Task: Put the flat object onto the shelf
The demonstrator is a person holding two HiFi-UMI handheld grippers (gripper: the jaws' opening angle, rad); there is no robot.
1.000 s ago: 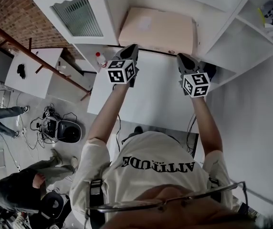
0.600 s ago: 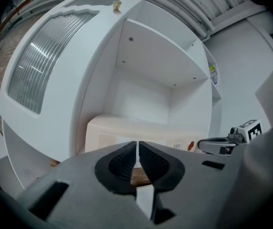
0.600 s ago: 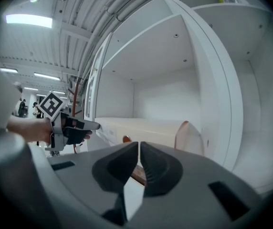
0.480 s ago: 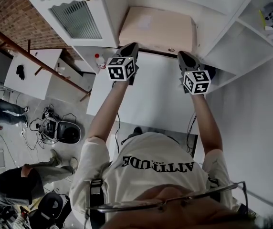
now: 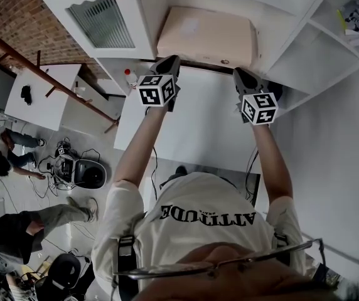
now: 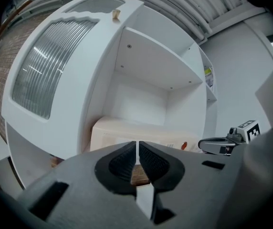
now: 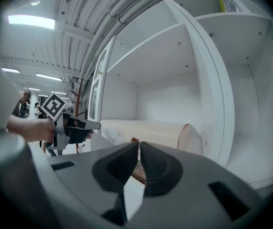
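I hold a large flat white board [image 5: 186,127] level in front of the white cabinet, its far edge at the lower shelf opening. My left gripper [image 5: 169,63] is shut on the board's far left part and my right gripper [image 5: 240,75] on its far right part. In the left gripper view the pads [image 6: 125,159] pinch the board's thin edge [image 6: 144,202]. The right gripper view has the same edge [image 7: 130,198] clamped between the pads [image 7: 156,162]. A pale beige box [image 5: 208,36] lies on that shelf just beyond the board.
The cabinet door [image 5: 101,21] with ribbed glass stands open at the left. A red-capped bottle [image 5: 131,77] sits by the board's left corner. Side shelves [image 5: 349,17] hold papers at the right. Below left are a small white table [image 5: 41,96], cables and people on the floor.
Both grippers and the board stay where they were. Only the people on the floor at the left have shifted.
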